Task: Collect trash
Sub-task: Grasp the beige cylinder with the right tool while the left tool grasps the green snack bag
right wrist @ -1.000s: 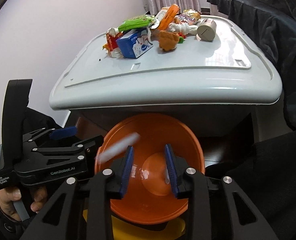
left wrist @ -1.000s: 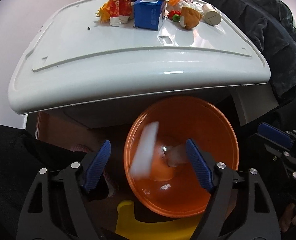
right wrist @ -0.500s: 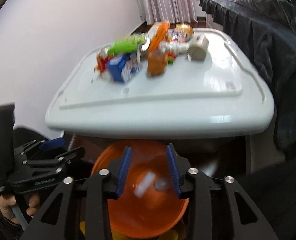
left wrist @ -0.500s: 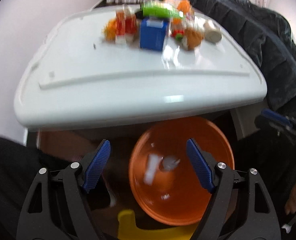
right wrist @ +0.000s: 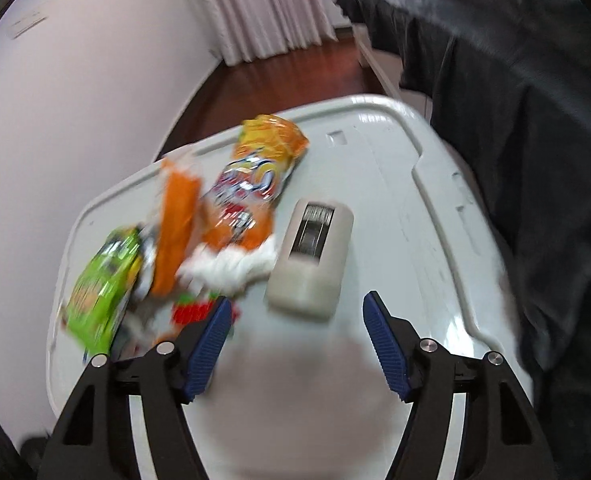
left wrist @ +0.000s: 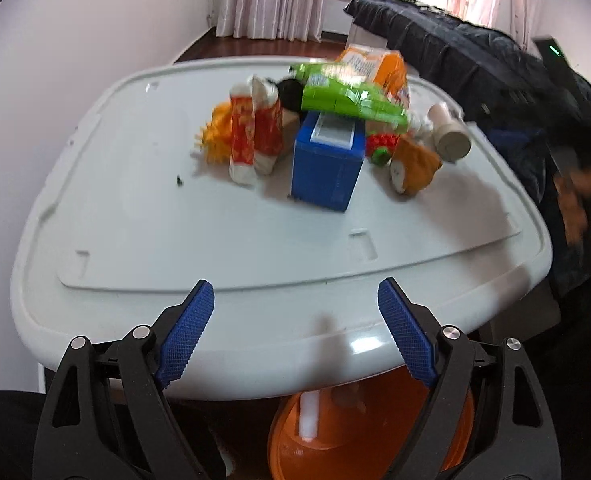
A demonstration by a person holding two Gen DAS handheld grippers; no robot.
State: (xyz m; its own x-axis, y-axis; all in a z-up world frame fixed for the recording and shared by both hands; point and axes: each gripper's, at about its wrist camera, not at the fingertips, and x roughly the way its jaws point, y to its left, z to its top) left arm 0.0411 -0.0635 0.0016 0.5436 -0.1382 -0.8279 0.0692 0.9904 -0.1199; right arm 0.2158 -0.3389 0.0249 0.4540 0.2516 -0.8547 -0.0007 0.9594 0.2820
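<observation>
- The trash lies heaped toward the far middle of the white surface (left wrist: 143,208): a blue carton (left wrist: 327,164), a green wrapper (left wrist: 347,96) across the top of it, a red-and-white crumpled packet (left wrist: 255,136), an orange snack bag (right wrist: 255,184), white crumpled tissue (right wrist: 231,268), and a beige cylindrical container (right wrist: 311,260) lying on its side at the heap's right edge.
- The step in hand looks like a reach for the next piece. The right tongs (right wrist: 295,344) are spread apart and empty, with the beige container just ahead of the gap and the nearest candidate.
- The next move calls for lining the fingers up across the container's width and closing on its rounded body, which may roll.
- The left tongs (left wrist: 293,332) are also apart and empty, held over the near rim of the surface, well short of the heap.
- Only the left view shows the orange bin (left wrist: 375,440) below the near edge, with a white scrap inside, and the blue carton's full face.
- Only the right view shows the container's window-like top and the snack bag's print. It is blurred, so finer detail is unclear.
</observation>
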